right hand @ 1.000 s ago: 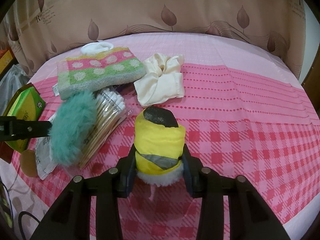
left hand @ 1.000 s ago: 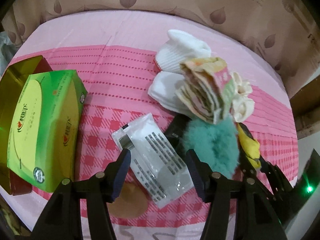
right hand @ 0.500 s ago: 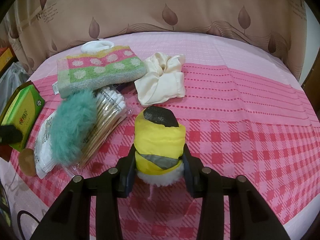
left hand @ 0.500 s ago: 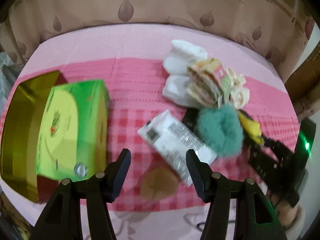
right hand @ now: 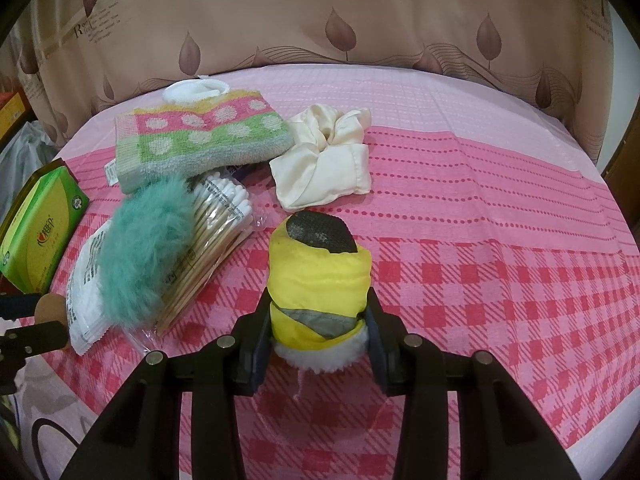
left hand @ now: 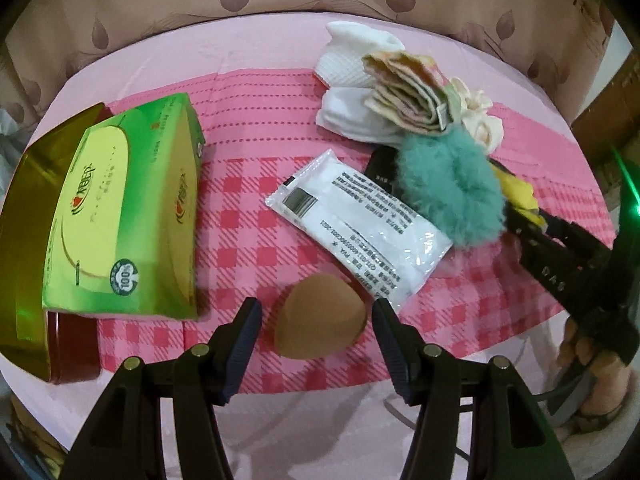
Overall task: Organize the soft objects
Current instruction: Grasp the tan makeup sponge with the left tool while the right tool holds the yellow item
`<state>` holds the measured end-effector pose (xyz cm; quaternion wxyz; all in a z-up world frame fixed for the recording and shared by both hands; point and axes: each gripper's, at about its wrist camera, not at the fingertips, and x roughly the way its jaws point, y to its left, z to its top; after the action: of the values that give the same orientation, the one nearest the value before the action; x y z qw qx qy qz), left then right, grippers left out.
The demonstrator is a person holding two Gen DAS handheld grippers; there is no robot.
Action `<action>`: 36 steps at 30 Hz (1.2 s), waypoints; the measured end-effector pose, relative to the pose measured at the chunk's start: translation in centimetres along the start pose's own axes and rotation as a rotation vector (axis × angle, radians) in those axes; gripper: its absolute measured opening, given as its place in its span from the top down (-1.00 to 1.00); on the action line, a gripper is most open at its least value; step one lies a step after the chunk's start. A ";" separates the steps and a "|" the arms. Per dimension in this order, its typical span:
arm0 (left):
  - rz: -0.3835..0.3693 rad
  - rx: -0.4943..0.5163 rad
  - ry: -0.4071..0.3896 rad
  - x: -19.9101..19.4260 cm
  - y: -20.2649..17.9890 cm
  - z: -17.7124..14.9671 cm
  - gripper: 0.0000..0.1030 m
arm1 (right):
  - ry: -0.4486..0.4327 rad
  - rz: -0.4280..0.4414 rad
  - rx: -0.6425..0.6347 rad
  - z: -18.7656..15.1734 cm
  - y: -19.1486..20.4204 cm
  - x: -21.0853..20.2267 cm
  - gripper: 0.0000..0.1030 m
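Note:
My left gripper (left hand: pixel 316 320) is open, its jaws on either side of a tan teardrop sponge (left hand: pixel 320 326) near the table's front edge, not touching it. My right gripper (right hand: pixel 318 316) is shut on a small yellow bootie with a dark sole (right hand: pixel 320 276), which also shows in the left wrist view (left hand: pixel 518 194). A teal fluffy scrunchie (right hand: pixel 140 244) lies on a bag of cotton swabs (right hand: pixel 216 232). A folded dotted towel (right hand: pixel 200 138), a cream scrunchie (right hand: pixel 324 164) and white socks (left hand: pixel 352 92) lie behind.
A green tissue box (left hand: pixel 120 208) rests on a gold tin (left hand: pixel 24 248) at the left. A white plastic packet (left hand: pixel 356 224) lies in the middle. A pink checked cloth (right hand: pixel 500 264) covers the table. A curtain hangs behind.
My left gripper has pulled back toward the front edge and now straddles the tan sponge instead of the white packet. The right gripper and bootie have barely moved.

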<state>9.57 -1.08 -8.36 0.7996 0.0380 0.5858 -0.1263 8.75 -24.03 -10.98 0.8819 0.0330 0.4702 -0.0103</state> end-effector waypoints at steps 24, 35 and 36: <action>-0.040 0.068 -0.098 -1.9 -0.7 0.3 0.14 | 0.000 -0.004 -0.008 0.0 0.0 0.1 0.26; -0.022 0.041 -0.138 -4.4 1.7 0.1 0.14 | -0.004 -0.009 -0.013 -0.1 0.0 -0.1 0.30; -0.019 0.037 -0.140 -4.5 1.8 0.2 0.14 | -0.004 -0.008 -0.013 -0.1 0.1 -0.1 0.30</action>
<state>8.93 1.33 -4.23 0.8365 0.0382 0.5265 -0.1473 8.60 -23.94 -10.98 0.8830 0.0252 0.4685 -0.0109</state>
